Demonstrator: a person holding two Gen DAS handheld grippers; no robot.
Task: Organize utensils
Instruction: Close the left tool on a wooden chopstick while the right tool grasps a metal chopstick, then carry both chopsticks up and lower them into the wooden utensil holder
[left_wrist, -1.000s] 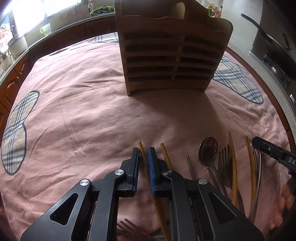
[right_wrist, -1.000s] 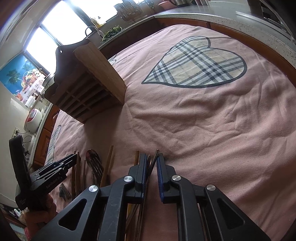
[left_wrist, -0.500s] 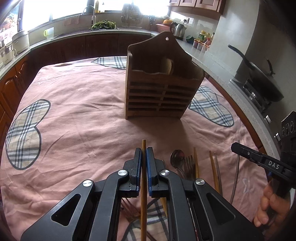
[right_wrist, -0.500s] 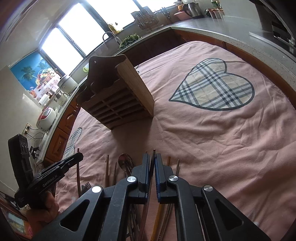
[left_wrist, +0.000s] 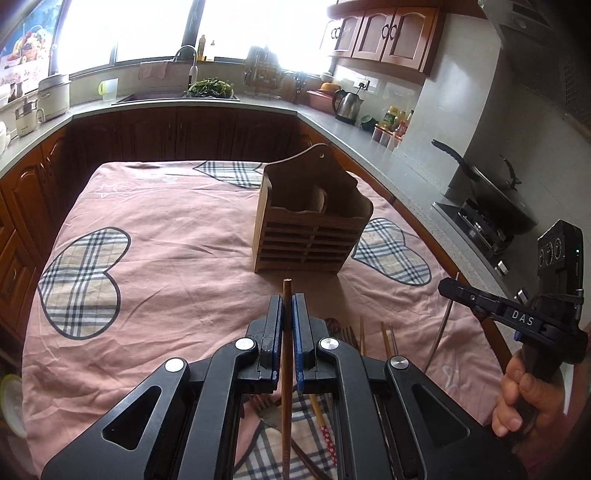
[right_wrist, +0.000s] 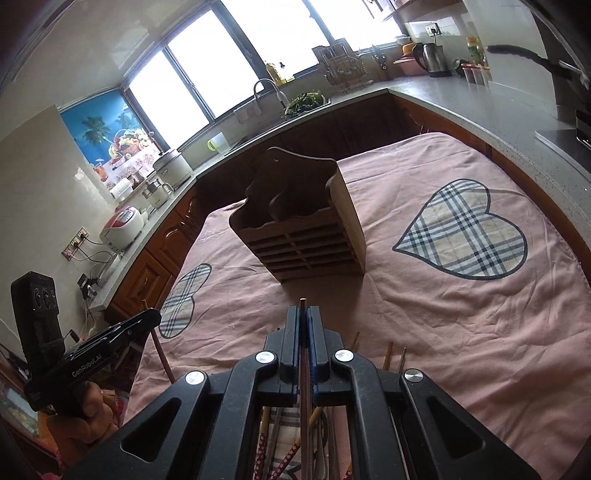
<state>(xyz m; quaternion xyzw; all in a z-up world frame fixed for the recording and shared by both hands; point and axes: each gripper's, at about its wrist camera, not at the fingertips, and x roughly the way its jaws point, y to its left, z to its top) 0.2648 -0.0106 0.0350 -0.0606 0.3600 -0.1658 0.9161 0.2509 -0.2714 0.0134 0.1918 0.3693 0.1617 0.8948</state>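
Observation:
My left gripper (left_wrist: 287, 301) is shut on a brown wooden chopstick (left_wrist: 286, 350), lifted above the pink cloth. My right gripper (right_wrist: 303, 312) is shut on a thin dark metal chopstick (right_wrist: 304, 387); it also shows in the left wrist view (left_wrist: 448, 286) at the right, with the chopstick (left_wrist: 439, 332) hanging below it. The left gripper shows in the right wrist view (right_wrist: 153, 315) at the left. The wooden slatted utensil holder (left_wrist: 308, 236) (right_wrist: 306, 236) stands upright ahead of both grippers. More chopsticks, forks and a spoon (left_wrist: 369, 332) lie on the cloth below.
The table is covered by a pink cloth with plaid hearts (left_wrist: 81, 280). Kitchen counters surround it, with a sink (left_wrist: 177, 96), a kettle (left_wrist: 347, 105) and a wok on the stove (left_wrist: 495, 192) to the right.
Both grippers have risen from the cloth, each carrying its chopstick up and away from the utensil pile. The holder now looks farther and lower.

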